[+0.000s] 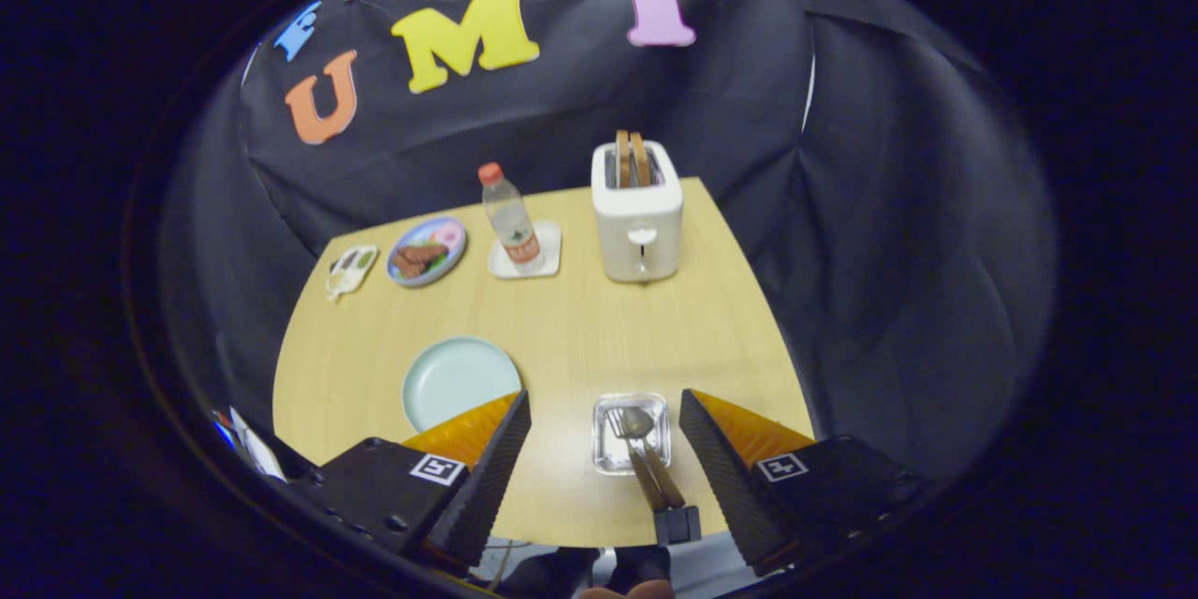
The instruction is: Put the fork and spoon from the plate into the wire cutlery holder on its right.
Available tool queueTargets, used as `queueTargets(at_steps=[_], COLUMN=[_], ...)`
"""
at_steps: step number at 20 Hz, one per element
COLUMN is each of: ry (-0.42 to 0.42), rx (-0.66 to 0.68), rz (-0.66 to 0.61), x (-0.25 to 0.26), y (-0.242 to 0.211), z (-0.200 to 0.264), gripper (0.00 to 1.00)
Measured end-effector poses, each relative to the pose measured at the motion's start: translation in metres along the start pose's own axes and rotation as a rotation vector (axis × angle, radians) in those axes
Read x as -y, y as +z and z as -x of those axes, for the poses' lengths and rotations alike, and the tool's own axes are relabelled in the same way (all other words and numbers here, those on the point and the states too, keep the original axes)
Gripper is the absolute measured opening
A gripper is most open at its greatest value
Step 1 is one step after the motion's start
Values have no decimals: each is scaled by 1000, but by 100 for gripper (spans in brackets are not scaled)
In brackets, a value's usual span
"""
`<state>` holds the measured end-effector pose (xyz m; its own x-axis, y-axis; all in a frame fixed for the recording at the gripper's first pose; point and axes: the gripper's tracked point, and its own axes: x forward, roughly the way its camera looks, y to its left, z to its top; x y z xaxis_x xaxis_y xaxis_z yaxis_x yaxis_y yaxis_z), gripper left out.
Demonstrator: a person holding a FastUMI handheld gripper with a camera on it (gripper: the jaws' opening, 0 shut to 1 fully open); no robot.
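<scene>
With the fingers spread wide and holding nothing, the gripper (605, 435) hangs over the near edge of the table (562, 318)
Between the two fingers (496, 468) sits the wire cutlery holder (631, 432), with the fork (620, 426) and spoon (639, 424) heads inside it and their brown handles leaning out toward the camera, ending in a dark block near the table edge; neither finger touches them. Just past the left finger, left of the holder, lies the pale green plate (459, 379), bare. Further back: a white toaster (637, 223) with two slices of bread (630, 158) sticking up, a water bottle (510, 220) with a red cap on a white coaster (526, 253), a small blue plate of food (427, 251), and a small white item (352, 270) at the far left corner that's too small to tell
</scene>
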<state>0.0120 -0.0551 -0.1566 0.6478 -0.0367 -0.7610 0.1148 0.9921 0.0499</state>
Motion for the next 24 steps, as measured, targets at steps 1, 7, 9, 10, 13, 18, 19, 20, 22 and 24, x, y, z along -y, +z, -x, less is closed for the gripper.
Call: queueTargets(at_steps=[1, 7, 9, 10, 13, 18, 19, 20, 22, 24], ry=[7, -65, -80, -94, -94, -133, -129, -124, -127, -122], rx=[61, 468, 566, 603, 684, 795, 811, 822, 831, 831], rz=[-17, 8, 3, 0, -30, -23, -30, -28, -23, -31], x=[-4, 1, 0, 3, -1, 1, -1, -2, 2, 4], y=[6, 52, 63, 66, 71, 71, 71, 68, 65, 63], z=[12, 106, 138, 152, 189, 231, 237, 242, 246, 248], gripper=[97, 96, 96, 96, 96, 96, 96, 96, 96, 96])
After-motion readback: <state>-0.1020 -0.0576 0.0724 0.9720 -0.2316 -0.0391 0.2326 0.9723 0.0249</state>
